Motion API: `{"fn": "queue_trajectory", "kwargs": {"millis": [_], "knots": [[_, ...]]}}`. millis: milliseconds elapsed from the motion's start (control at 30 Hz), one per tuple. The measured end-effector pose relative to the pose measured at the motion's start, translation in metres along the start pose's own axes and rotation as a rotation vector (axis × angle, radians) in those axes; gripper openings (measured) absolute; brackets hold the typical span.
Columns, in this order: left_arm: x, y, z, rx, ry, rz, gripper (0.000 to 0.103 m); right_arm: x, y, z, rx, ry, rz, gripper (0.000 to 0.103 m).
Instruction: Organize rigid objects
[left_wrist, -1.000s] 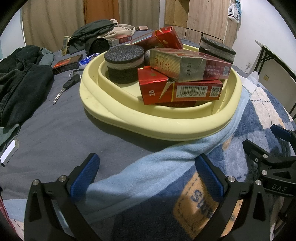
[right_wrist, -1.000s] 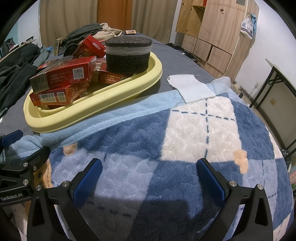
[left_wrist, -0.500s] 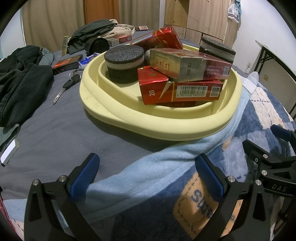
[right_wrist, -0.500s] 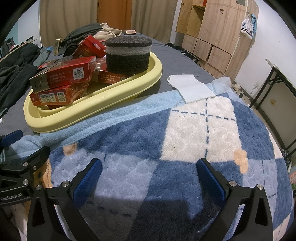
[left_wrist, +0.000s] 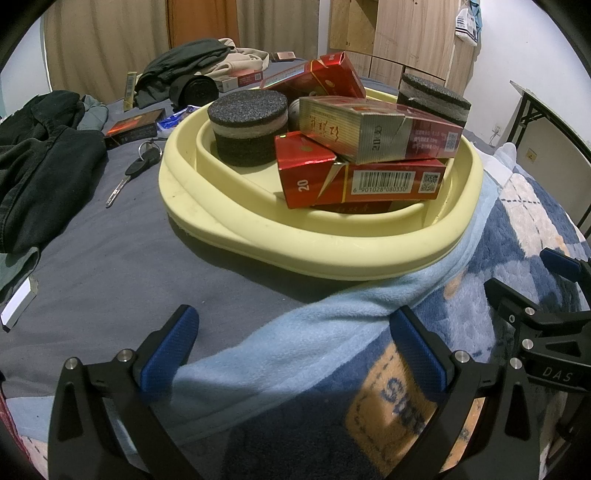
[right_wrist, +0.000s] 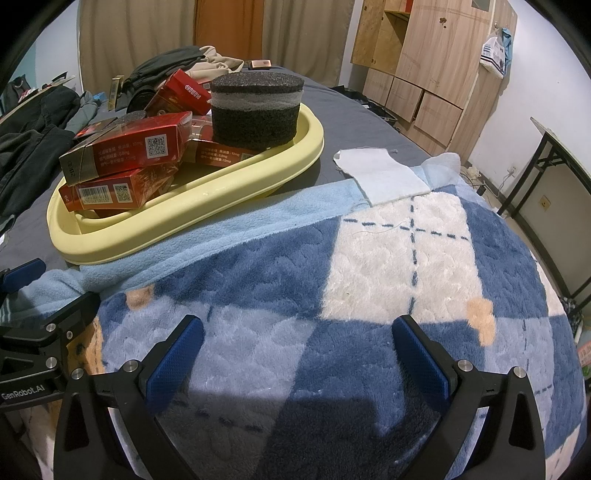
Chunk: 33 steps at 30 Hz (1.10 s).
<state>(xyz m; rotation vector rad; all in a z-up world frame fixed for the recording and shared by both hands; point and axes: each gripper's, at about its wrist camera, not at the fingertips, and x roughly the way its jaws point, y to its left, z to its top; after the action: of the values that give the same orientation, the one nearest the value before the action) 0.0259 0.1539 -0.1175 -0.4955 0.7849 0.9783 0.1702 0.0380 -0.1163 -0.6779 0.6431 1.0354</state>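
- two grippers are seen side by side over a bed; the left gripper (left_wrist: 295, 347) is held with its blue-padded fingers (left_wrist: 168, 350) spread wide and nothing between them, low over the seam where grey sheet (left_wrist: 110, 266) meets the pale blue towel edge (left_wrist: 314, 332).
- the right gripper (right_wrist: 299, 350) is likewise held wide apart and empty, above the blue-and-white plush blanket (right_wrist: 388, 258); part of the other gripper's black frame is caught at the left edge of its view.
- a pale yellow tray (left_wrist: 295, 251) is set on the grey sheet, its near rim resting on the towel edge.
- several red cigarette boxes are piled in the tray – a barcode box (left_wrist: 365, 181) at the bottom front, a gold-ended box (left_wrist: 373, 134) laid across it, and another red box (left_wrist: 317, 79) tilted behind.
- two round dark foam pads are also held by the tray: one (left_wrist: 251, 125) at the left, one (left_wrist: 434, 98) at the far right, perched on the boxes.
- outside the tray, a key (left_wrist: 129, 173) on a ring is laid on the sheet just to its left, with a dark flat box (left_wrist: 133, 127) beyond it.
- dark clothing (left_wrist: 40, 162) is heaped at the left edge, and a white cloth square (right_wrist: 380, 175) is spread on the blanket – to the right of the tray.
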Motion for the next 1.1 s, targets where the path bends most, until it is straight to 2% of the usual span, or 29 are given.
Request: {"fn": "queue_trajectory", "kwargs": {"millis": [1100], "knots": [[0.0000, 0.0003, 0.0001, 0.000, 0.000, 0.000, 0.103, -0.0007, 0.0017, -0.0004, 0.000, 0.000, 0.000, 0.103]]}}
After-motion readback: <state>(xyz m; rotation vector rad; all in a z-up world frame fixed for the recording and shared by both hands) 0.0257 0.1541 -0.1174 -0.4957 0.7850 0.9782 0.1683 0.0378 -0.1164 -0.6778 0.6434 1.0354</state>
